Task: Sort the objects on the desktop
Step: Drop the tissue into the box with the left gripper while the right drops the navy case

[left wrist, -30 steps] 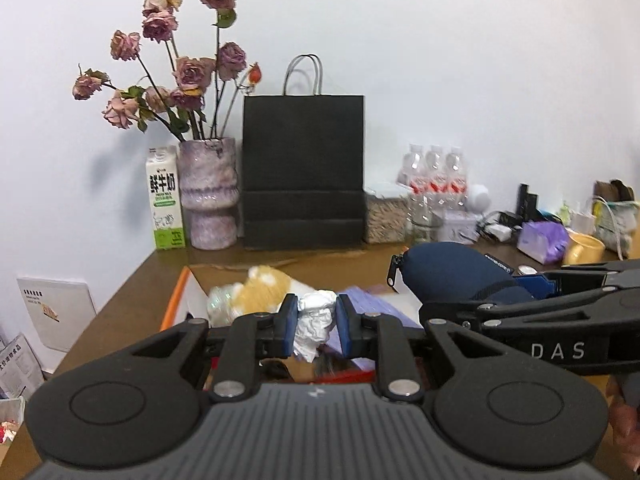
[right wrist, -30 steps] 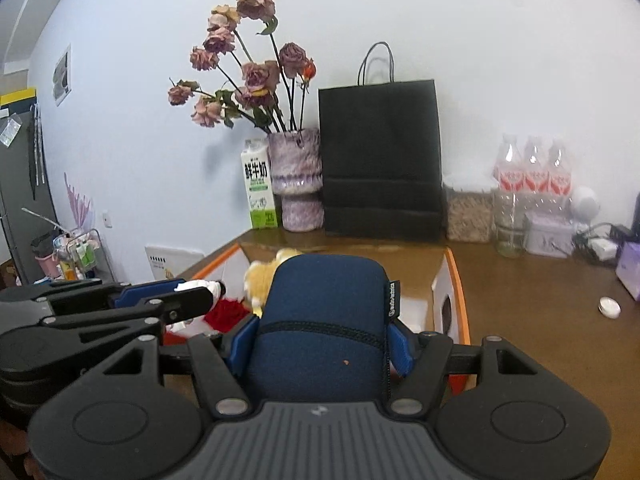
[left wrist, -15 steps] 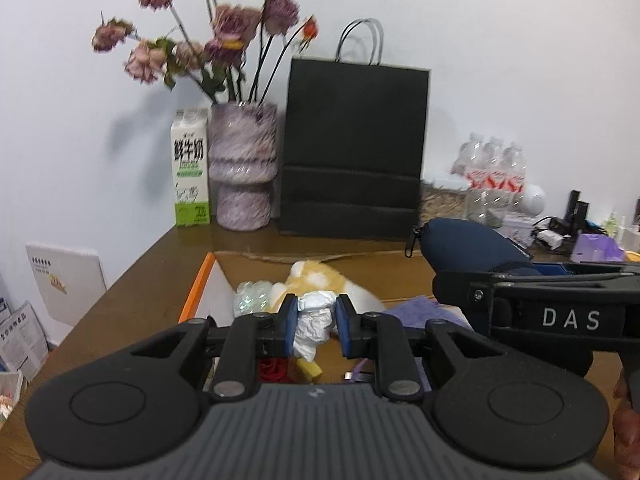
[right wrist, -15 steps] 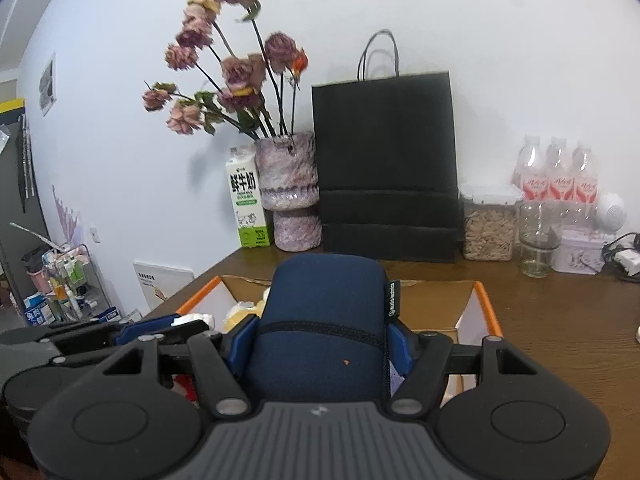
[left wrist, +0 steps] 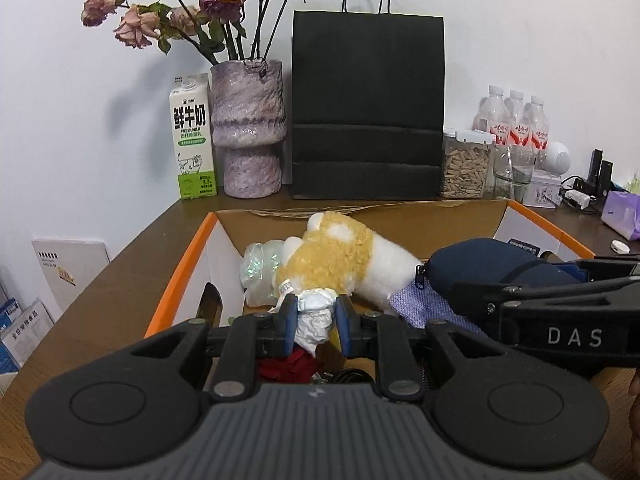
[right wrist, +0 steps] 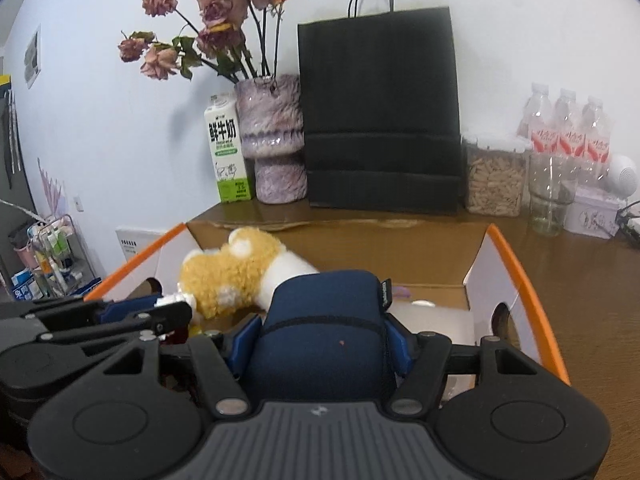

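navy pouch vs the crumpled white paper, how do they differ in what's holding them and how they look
The navy pouch is wide and smooth, filling the right gripper, whose jaws stand well apart around it. The crumpled white paper is small and wrinkled, pinched in the left gripper, whose jaws are nearly together. The pouch is dark fabric; the paper is pale. Both are gripped above the orange-edged cardboard box.

Left gripper [left wrist: 316, 314] fingers pinch narrowly; right gripper [right wrist: 322, 338] fingers clamp wide, both angled slightly downward.
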Action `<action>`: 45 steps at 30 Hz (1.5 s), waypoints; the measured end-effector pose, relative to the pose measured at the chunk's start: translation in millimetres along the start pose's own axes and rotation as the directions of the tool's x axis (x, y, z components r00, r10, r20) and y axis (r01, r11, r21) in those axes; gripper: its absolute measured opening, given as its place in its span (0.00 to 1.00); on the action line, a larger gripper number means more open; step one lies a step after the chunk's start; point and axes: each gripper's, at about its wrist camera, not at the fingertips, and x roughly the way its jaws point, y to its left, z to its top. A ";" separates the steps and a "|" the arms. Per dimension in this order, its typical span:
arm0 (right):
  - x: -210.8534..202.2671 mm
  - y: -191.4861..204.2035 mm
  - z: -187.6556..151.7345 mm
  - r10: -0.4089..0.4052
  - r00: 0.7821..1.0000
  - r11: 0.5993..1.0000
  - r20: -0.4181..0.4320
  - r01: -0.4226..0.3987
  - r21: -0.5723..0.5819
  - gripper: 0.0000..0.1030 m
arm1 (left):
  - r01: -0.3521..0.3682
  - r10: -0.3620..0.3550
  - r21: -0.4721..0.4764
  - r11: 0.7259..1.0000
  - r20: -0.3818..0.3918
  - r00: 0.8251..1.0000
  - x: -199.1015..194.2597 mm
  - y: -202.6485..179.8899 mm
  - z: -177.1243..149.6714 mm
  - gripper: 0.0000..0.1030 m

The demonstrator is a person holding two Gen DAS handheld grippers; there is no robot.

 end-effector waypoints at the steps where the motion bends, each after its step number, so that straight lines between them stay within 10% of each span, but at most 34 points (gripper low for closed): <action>1: -0.5 0.4 -0.2 -0.002 1.000 1.000 0.001 0.002 -0.002 0.62 | -0.002 0.002 0.004 1.000 0.002 1.000 0.0 -0.7 -0.7 0.22; 3: -2.1 0.3 -0.7 -0.003 1.000 1.000 0.002 0.003 0.002 0.65 | -0.010 0.010 0.007 1.000 0.003 1.000 -0.8 -1.5 -2.0 0.27; 11: -26.3 -4.7 3.7 -0.045 0.997 0.999 0.070 0.044 0.017 0.95 | -0.097 0.100 -0.035 0.995 0.091 0.991 -20.6 3.7 1.8 1.00; 45: -83.3 11.0 5.6 -0.055 0.989 0.998 0.134 0.058 -0.022 1.00 | -0.100 0.109 -0.055 0.993 0.175 0.979 -69.8 8.1 0.1 1.00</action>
